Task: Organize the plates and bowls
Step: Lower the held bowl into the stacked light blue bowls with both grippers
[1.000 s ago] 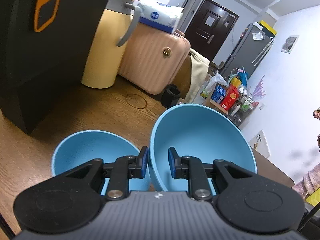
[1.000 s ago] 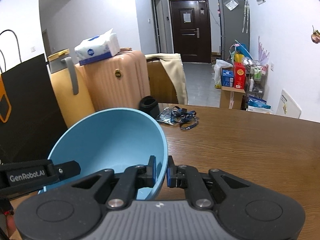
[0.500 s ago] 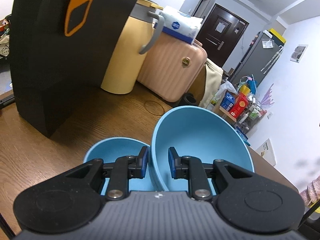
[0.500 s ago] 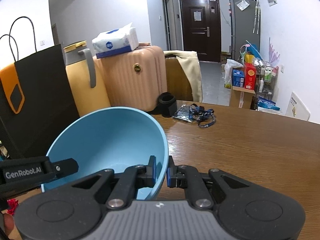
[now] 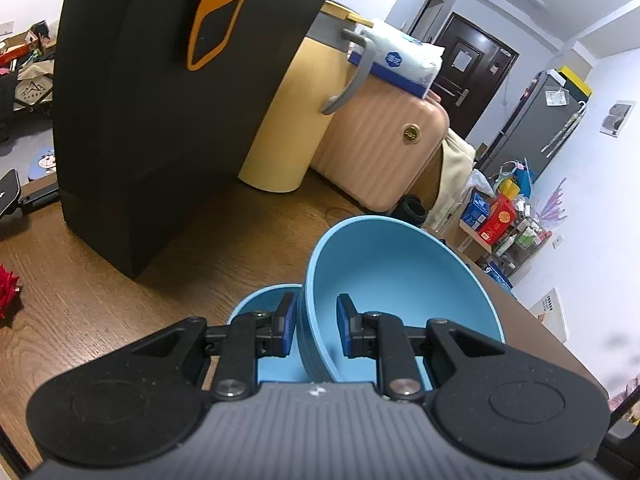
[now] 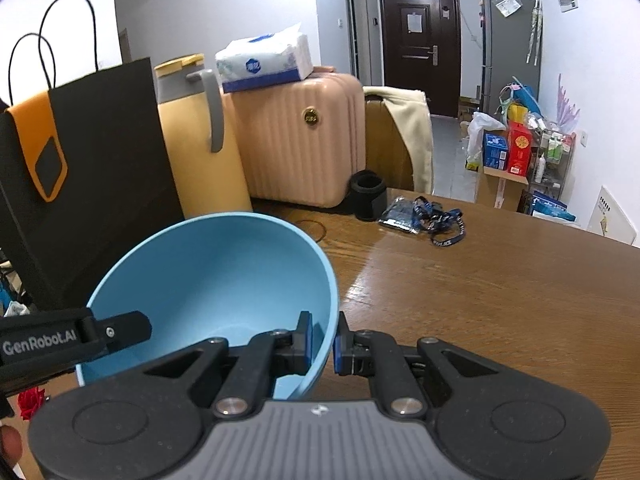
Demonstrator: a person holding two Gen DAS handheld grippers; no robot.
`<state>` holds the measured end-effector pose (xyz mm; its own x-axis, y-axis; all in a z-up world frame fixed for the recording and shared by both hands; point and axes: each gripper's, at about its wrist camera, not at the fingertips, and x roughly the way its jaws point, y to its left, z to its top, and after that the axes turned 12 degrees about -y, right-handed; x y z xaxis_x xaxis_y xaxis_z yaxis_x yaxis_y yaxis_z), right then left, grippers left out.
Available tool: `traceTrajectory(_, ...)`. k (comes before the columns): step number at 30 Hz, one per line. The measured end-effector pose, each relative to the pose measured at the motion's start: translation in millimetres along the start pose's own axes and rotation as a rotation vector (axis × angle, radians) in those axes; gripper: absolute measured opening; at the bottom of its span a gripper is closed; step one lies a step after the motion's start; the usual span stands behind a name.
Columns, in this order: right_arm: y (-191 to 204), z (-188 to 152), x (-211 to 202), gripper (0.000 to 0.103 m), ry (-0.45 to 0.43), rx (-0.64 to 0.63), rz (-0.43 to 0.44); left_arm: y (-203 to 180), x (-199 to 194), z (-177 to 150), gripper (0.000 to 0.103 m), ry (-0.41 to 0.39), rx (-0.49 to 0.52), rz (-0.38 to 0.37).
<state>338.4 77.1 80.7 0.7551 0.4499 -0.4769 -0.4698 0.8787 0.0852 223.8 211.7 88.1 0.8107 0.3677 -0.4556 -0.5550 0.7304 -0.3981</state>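
Note:
A large light-blue bowl (image 5: 400, 280) hangs tilted above the wooden table (image 5: 100, 300), carried by both grippers. My left gripper (image 5: 317, 326) is shut on its left rim, one pad outside the wall and one inside. In the right wrist view the same bowl (image 6: 216, 276) fills the left half, and my right gripper (image 6: 323, 340) is shut on its right rim. The left gripper's finger (image 6: 120, 330) reaches in over the far rim. A second blue bowl (image 5: 260, 302) sits on the table just below and left of the held one, mostly hidden.
A tall black paper bag (image 5: 160, 100), a yellow jug (image 5: 288, 120) and a pink suitcase (image 5: 380, 148) topped with a tissue pack stand along the table's far side. A red flower (image 5: 8, 292) lies at the left. A black cup (image 6: 368, 196) and a blue lanyard (image 6: 436, 224) lie further right.
Both grippers carried the held bowl leftward, toward the black bag. The second bowl on the table has slid under the held bowl and my left fingers. Both grips are unchanged.

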Motion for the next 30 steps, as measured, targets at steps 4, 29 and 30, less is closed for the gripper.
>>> traceTrajectory(4, 5, -4, 8, 0.010, 0.021, -0.004, 0.002, 7, 5, -2, 0.021, 0.009, -0.002, 0.009)
traceTrajectory(29, 23, -31, 34, 0.010, 0.057, -0.062, -0.043, 25, 27, -23, 0.021, 0.030, 0.031, 0.029)
traceTrajectory(30, 24, -32, 35, 0.010, 0.055, -0.066, -0.045, 26, 29, -24, 0.021, 0.032, 0.032, 0.030)
